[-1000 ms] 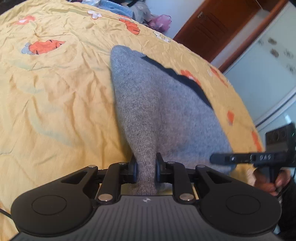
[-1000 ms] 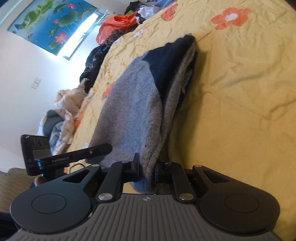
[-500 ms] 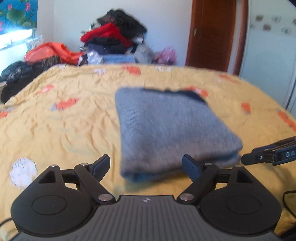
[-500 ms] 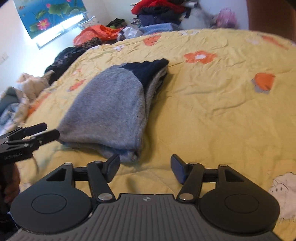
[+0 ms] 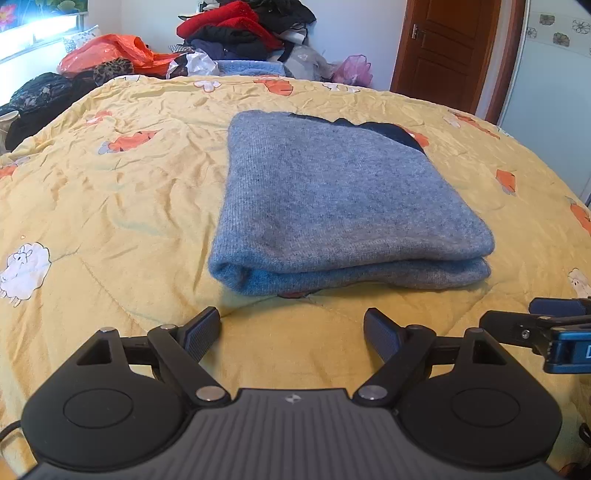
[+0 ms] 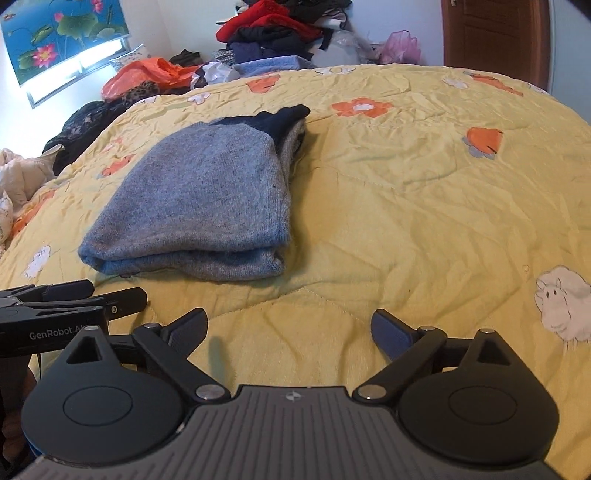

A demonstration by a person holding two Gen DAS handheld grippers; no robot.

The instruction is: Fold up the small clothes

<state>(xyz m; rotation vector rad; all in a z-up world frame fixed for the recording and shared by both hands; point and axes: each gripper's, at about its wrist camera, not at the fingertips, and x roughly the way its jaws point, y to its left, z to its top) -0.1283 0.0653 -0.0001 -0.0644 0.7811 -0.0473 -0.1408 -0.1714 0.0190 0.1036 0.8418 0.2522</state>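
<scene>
A grey knit sweater point(image 5: 332, 199) with a dark navy part at its far end lies folded flat on the yellow quilt point(image 5: 110, 206). It also shows in the right wrist view point(image 6: 199, 206), to the left of centre. My left gripper point(image 5: 291, 332) is open and empty, just short of the sweater's near folded edge. My right gripper point(image 6: 290, 332) is open and empty over bare quilt point(image 6: 424, 206), to the right of the sweater's near corner. Each gripper's tip shows at the edge of the other's view.
A heap of unfolded clothes point(image 5: 236, 33) and an orange bag point(image 5: 110, 51) lie past the bed's far edge. A brown door point(image 5: 443, 48) stands at the back right. More garments point(image 6: 22, 173) lie off the bed's left side.
Both grippers have let go of the sweater's near edge, opened and drawn back. The sweater now lies flat on the quilt.
</scene>
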